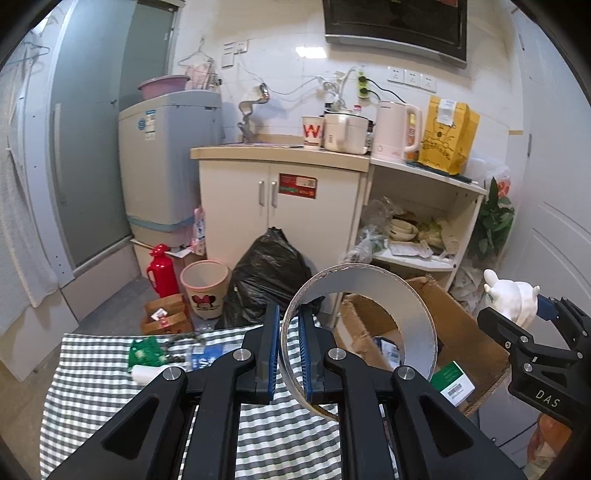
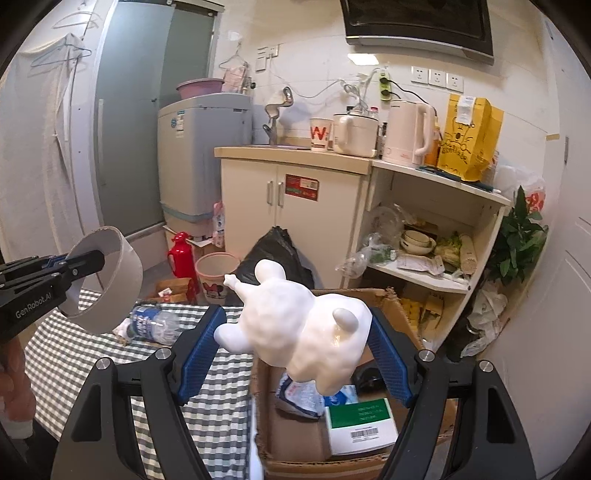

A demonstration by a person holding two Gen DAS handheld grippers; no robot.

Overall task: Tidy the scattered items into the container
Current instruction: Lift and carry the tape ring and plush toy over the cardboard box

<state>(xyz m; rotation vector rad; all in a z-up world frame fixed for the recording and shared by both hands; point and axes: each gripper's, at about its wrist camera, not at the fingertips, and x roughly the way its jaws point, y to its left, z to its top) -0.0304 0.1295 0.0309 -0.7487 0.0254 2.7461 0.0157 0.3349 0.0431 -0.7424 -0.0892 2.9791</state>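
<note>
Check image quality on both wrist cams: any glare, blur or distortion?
Left wrist: strong fisheye bending at the dark corners; the cardboard ring in the left gripper is sharp, tile glare under the range hood. Right wrist: same barrel warp; glossy highlight on the white figurine in the right gripper, cardboard box edge slightly soft.

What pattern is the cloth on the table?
A dark green-and-white check on the tablecloth, clearest in the left wrist view.

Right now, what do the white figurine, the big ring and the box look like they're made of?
White figurine: probably glazed ceramic or hard plastic, glossy with highlights. Ring: likely cardboard tape core, matte grey-white with a chipped raw edge. Box: corrugated cardboard, brown with torn flaps.
</note>
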